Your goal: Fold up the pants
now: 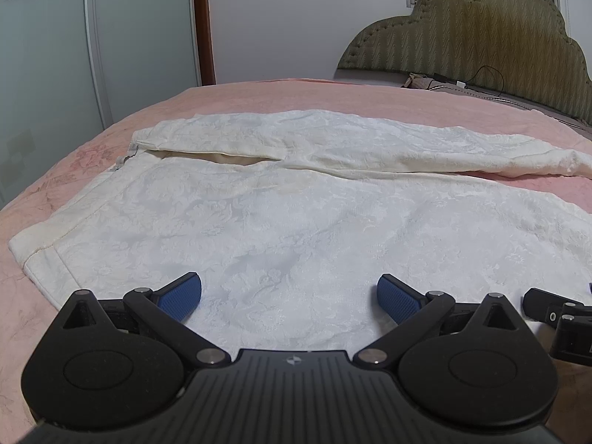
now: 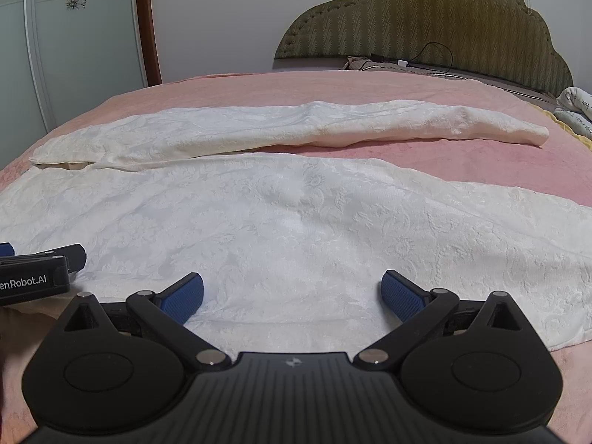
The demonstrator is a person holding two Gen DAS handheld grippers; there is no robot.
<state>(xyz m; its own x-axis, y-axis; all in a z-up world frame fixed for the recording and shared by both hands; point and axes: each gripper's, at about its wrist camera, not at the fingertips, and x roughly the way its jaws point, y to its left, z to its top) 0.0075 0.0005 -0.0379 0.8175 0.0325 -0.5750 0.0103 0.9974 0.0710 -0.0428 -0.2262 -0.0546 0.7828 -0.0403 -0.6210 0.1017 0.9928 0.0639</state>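
Both grippers sit nearest the lens: left gripper point(image 1: 289, 298) and right gripper point(image 2: 292, 298), each with blue pads spread wide, nothing between them, hovering at the near edge of the pants point(image 1: 296, 222). I see the right one poking into the left view's right edge, so they're side by side, close together.

Pants are spread flat on the pink bed cover point(image 1: 259, 96), white, with a raised floral weave. Waistband end point(image 1: 40, 248) lies toward the wardrobe side of the bed; both legs run off toward the headboard point(image 1: 462, 29) side. Near leg is right under my pads; far leg point(image 2: 296, 122) lies beyond it, a strip of pink showing between them toward the cuffs.

Handling guess: light, soft, floppy cloth, no stiffness, will sag and drag on the fuzzy cover. Textured weave should pinch fine. I'd take the near long edge, one pinch near the waistband, one toward the cuff, and lift both together over the far leg.
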